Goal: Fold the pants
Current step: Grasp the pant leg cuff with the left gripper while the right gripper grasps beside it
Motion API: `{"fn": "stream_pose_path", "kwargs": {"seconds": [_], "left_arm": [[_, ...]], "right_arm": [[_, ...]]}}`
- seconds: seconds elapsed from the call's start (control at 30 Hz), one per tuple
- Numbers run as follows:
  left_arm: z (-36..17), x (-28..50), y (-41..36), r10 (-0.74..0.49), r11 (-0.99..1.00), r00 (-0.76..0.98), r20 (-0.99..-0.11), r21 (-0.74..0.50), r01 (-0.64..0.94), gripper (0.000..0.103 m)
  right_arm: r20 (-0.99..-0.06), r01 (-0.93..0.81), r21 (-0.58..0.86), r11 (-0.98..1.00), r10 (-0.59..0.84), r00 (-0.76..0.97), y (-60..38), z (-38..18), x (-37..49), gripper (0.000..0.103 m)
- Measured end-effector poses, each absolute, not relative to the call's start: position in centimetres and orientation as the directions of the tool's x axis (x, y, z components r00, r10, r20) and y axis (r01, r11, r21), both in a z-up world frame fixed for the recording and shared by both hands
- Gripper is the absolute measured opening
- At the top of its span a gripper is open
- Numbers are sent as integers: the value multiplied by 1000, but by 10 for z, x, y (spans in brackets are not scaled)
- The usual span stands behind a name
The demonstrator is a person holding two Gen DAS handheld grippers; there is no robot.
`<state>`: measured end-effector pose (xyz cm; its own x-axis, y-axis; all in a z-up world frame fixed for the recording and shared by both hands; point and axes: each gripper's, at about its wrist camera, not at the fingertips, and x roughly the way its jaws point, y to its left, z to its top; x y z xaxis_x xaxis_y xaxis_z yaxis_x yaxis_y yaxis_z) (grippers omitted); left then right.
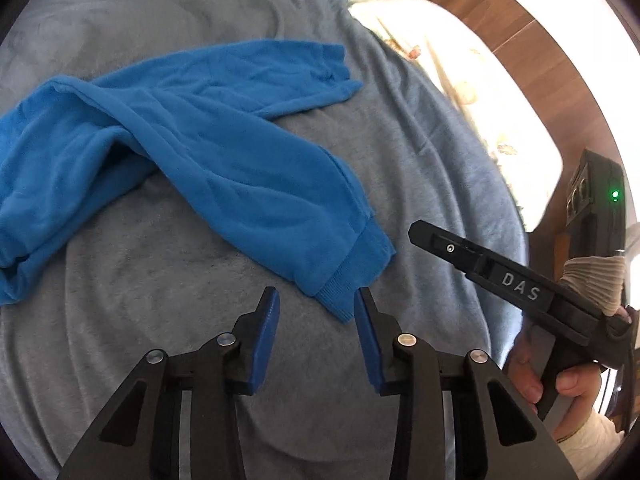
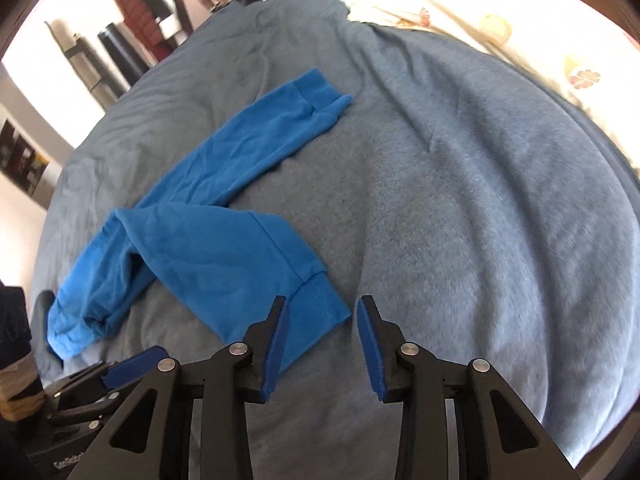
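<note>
The blue pants [image 1: 172, 140] are spread unfolded on the grey blanket [image 1: 400, 128], waist at the left and the legs splayed in a V, so the cuffs are offered for pinching. The near cuff [image 1: 352, 276] is approached from both sides: the left gripper [image 1: 316, 300] is held released, the cuff's corner just ahead of its gap, untouched. The right gripper [image 2: 322, 308] is likewise unclenched, with the cuff's edge lying between its fingers, ungrasped.

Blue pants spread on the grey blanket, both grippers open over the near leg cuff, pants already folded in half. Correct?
Not folded. The blue pants lie on the grey blanket with both legs splayed apart in a V, as the right wrist view shows. The left gripper and right gripper are open over the near cuff.
</note>
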<state>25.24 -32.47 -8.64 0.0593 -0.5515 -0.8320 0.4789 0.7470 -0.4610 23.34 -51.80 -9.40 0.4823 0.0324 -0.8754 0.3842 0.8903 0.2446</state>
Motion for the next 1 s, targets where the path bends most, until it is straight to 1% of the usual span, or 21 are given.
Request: {"fn": "stream_pose_path", "kwargs": {"seconds": [0.17, 0.3, 0.47, 0.6, 0.67, 0.7, 0.73, 0.77, 0.83, 0.87, 1.0], "left_arm": [[-101, 255, -333, -519, 782, 34, -854, -459, 422, 36], [-111, 258, -340, -520, 800, 21, -854, -479, 362, 36], [-126, 258, -351, -492, 822, 1, -871, -464, 330, 36], [-137, 260, -358, -470, 834, -13, -883, -448, 323, 36], [-140, 262, -361, -470, 834, -25, -883, -453, 316, 33], [-141, 263, -363, -470, 832, -30, -882, -454, 317, 27], [-141, 263, -365, -463, 833, -28, -886, -446, 328, 26], [-140, 264, -368, -459, 832, -25, -888, -440, 338, 25], [-135, 263, -371, -453, 825, -22, -891, -428, 369, 22], [-131, 262, -372, -452, 820, -19, -892, -424, 385, 22], [-109, 261, -374, -466, 802, 1, -885, -422, 423, 17]], "right_arm": [[-879, 346, 307, 887, 125, 459, -528, -114, 248, 30], [-886, 333, 353, 875, 197, 421, -535, -132, 258, 30], [-895, 305, 357, 883, 230, 382, -541, -143, 260, 30], [-889, 292, 393, 872, 280, 361, -548, -153, 262, 30], [-880, 302, 429, 851, 319, 351, -551, -160, 264, 30], [-876, 312, 444, 840, 333, 349, -553, -163, 265, 30], [-872, 319, 455, 831, 343, 350, -554, -165, 265, 29], [-867, 320, 467, 824, 355, 351, -555, -166, 265, 23], [-863, 322, 478, 817, 366, 349, -554, -168, 264, 19], [-860, 322, 482, 815, 371, 350, -553, -169, 264, 15], [-847, 342, 505, 792, 379, 373, -555, -161, 257, 8]]}}
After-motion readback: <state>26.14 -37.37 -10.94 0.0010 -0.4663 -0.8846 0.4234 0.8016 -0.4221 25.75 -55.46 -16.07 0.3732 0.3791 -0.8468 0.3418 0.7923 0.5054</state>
